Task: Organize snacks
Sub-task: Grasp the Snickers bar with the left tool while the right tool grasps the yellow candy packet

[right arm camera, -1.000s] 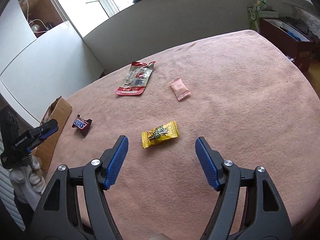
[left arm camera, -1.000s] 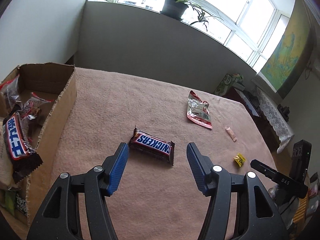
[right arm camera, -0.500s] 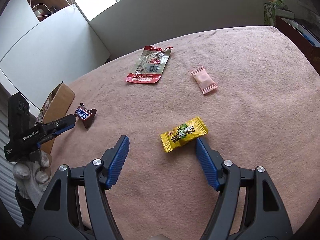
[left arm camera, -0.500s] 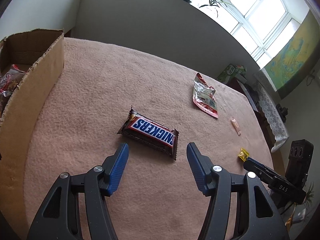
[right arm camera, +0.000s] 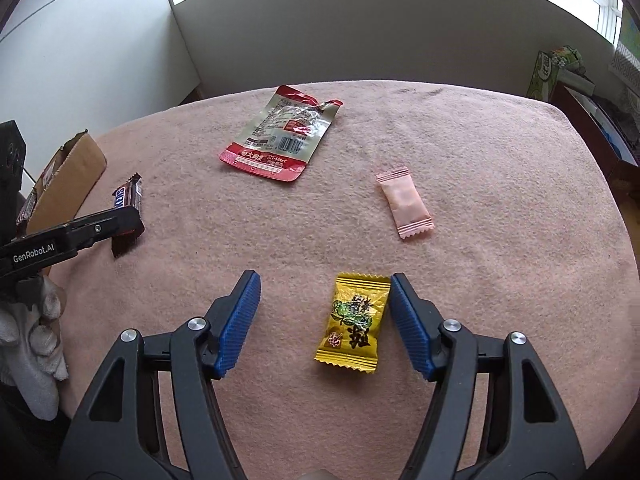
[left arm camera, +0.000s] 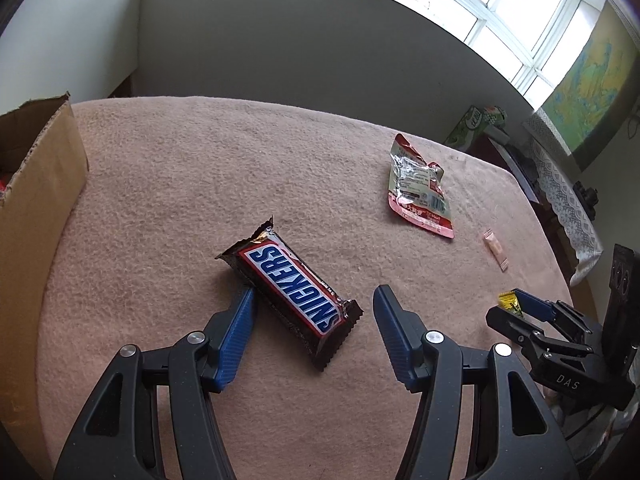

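Observation:
A brown Snickers bar [left arm camera: 290, 288] lies slantwise on the pink blanket, between the blue pads of my left gripper [left arm camera: 314, 304]. The left pad sits right beside the bar and the right pad stands clear of it, so the jaws are open. My right gripper [right arm camera: 325, 286] straddles a yellow candy [right arm camera: 354, 322]; its jaws are closing, the right pad touches the wrapper's edge and the left pad is well away. The right wrist view also shows the Snickers bar [right arm camera: 127, 200] behind the left gripper's fingers [right arm camera: 100, 226].
A cardboard box [left arm camera: 38, 176] holding snacks stands at the left edge of the blanket. A red and silver pouch [right arm camera: 282, 134] and a small pink sachet [right arm camera: 404, 202] lie farther back. A gloved hand [right arm camera: 34, 334] holds the left gripper. Furniture and a green carton [right arm camera: 550, 68] stand beyond the right side.
Both grippers have come forward and lower onto their snacks. The Snickers bar now lies between the left pads. The right gripper rolled, its jaws narrowed, and the yellow candy sits by its right pad.

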